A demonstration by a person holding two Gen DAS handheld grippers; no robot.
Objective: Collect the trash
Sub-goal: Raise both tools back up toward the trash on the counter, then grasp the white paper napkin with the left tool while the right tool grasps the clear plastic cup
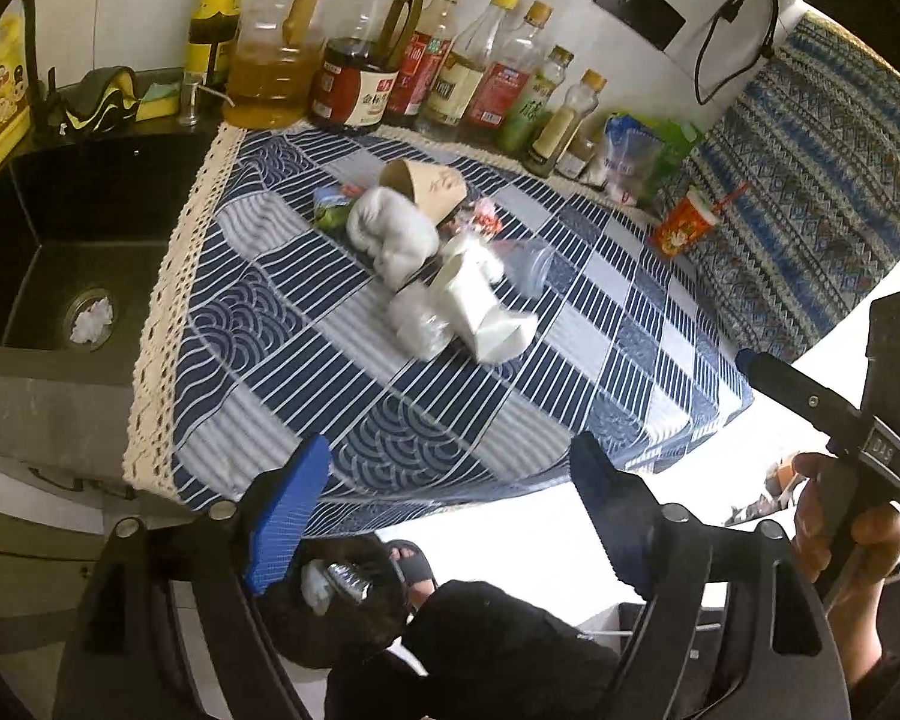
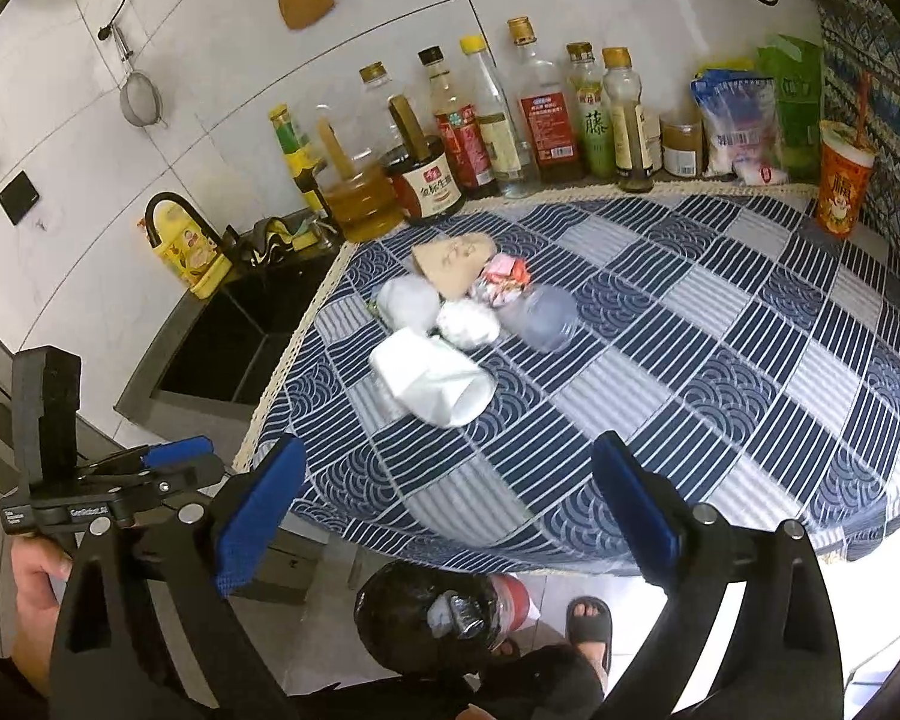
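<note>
While hovering at the frame bottom off the cloth's (image 2: 660, 324) near edge, both spread wide and holding nothing: left gripper (image 1: 450, 516), right gripper (image 2: 450, 510). Trash (image 2: 462, 312) heaped mid-frame on cloth: brown cup (image 2: 453, 261), tissues (image 2: 468, 324), clear cup (image 2: 543, 315), white carton (image 2: 432, 381). Bin (image 2: 432, 612) at bottom centre, below the cloth edge.

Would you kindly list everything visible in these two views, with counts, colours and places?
Paper cups: two, white and brown, toppled mid-cloth.
Tissue wads: about two, white, among the cups.
Clear plastic cup: one, on its side.
Wrapper: red, behind the wads.
Tablecloth: blue-white check.
Condiment bottles: about ten, along the wall.
Red drink cup: one, upright, far right.
Sink: black, left.
Trash bag: black, on the floor.
Left claw: open.
Right claw: open.
</note>
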